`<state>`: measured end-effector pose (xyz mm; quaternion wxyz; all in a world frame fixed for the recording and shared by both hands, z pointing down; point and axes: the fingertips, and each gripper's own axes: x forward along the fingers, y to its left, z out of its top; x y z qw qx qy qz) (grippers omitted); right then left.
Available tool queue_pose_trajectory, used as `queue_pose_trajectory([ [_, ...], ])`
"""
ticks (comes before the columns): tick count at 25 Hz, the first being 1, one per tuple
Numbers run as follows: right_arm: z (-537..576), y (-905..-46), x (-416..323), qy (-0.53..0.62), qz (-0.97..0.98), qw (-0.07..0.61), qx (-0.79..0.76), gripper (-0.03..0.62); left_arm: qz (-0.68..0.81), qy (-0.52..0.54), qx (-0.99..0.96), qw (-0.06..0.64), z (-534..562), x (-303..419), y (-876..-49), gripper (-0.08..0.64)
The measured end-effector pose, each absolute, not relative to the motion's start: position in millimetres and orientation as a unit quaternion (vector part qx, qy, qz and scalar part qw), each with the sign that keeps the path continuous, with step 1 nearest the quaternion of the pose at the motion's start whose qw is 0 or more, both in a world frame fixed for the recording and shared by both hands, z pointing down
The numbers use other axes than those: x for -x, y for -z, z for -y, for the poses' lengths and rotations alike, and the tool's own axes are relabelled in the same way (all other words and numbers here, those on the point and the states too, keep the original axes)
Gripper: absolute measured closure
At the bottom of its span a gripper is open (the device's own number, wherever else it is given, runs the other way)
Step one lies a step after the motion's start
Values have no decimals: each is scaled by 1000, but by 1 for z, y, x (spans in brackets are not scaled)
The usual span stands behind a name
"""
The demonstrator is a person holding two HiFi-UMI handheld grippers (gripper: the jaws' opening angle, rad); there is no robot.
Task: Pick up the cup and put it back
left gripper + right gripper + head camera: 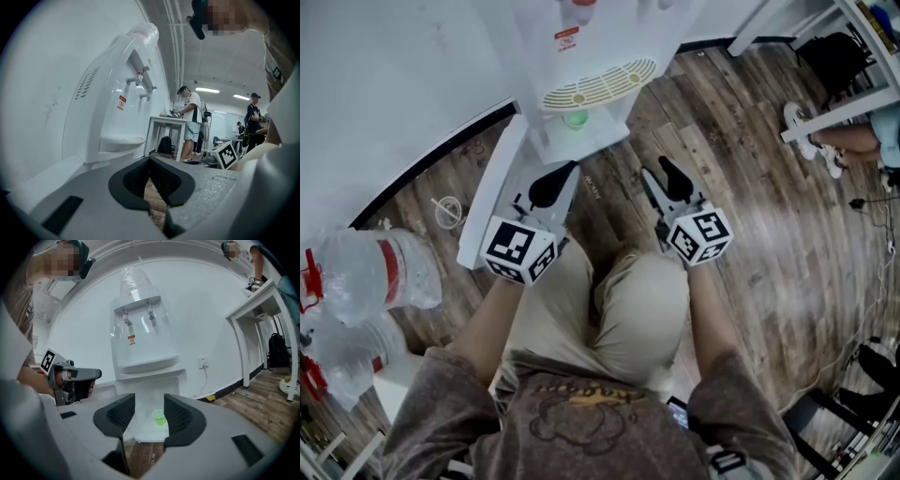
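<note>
A small green cup [575,119] stands on the low shelf of a white water dispenser [598,82], under its drip grille. In the right gripper view the cup [159,417] shows far ahead, framed by the gap of my right gripper [149,400], which is open and holds nothing. In the head view my right gripper [656,172] hovers over the wooden floor, short of the dispenser. My left gripper [559,174] hangs beside it near the dispenser's base, its dark pads [140,176] pressed together, shut on nothing.
Large clear water bottles [366,272] lie at the left. A white board [492,187] leans along the dispenser's left side. White table legs [806,56] and a person's shoes [802,122] are at the back right. Cables and a chair base [862,375] sit at the right.
</note>
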<state>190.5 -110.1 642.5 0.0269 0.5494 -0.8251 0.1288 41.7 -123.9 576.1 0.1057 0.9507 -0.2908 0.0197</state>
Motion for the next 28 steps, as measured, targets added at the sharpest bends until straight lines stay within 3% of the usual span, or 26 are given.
queue_pose_trajectory([
  [11, 138, -685, -154, -169, 851, 69, -492, 123, 304, -20, -947, 102, 129, -31, -581, 557],
  [28, 236, -768, -107, -182, 866, 92, -456, 106, 334, -17, -937, 103, 148, -18, -601, 557],
])
